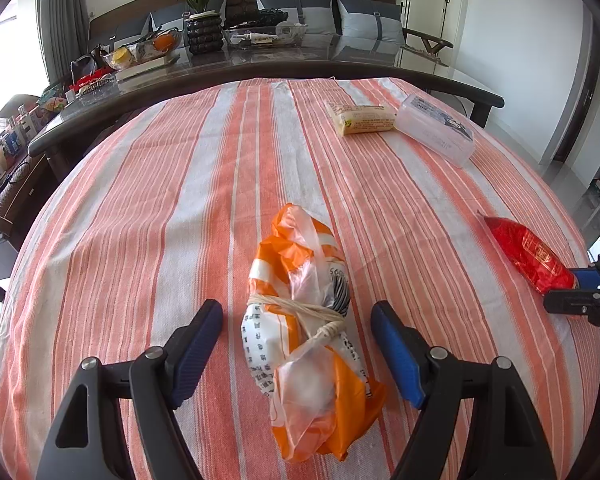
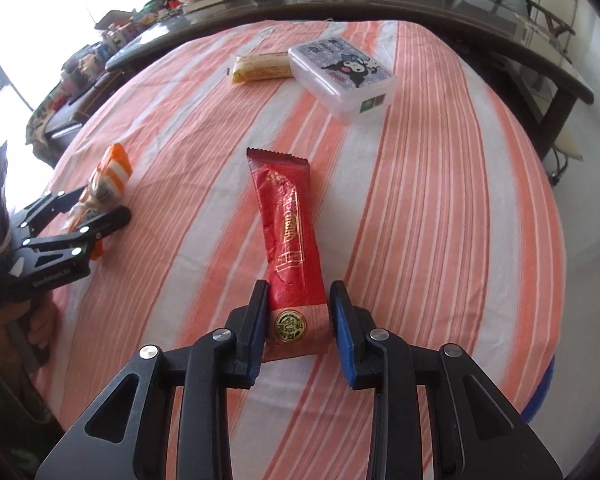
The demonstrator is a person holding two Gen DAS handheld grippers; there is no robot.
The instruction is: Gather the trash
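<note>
An orange and white plastic bag (image 1: 296, 256), knotted with string, lies on the striped tablecloth (image 1: 160, 220). My left gripper (image 1: 296, 308) is open and straddles it, both blue pads clear of its sides. The bag (image 2: 110, 178) and left gripper (image 2: 96, 208) also show at the left of the right wrist view. A long red snack packet (image 2: 288, 216) lies lengthwise, and my right gripper (image 2: 300, 288) is shut on its near end. From the left wrist view the red packet (image 1: 528, 256) and right gripper (image 1: 576, 284) sit at the far right.
A yellow snack packet (image 1: 362, 118) and a clear plastic box (image 1: 436, 128) with a cartoon lid (image 2: 342, 76) lie at the far side of the cloth. Behind is a dark glass-topped table (image 1: 260, 60) with bowls and a plant pot. A hand (image 2: 40, 324) holds the left gripper.
</note>
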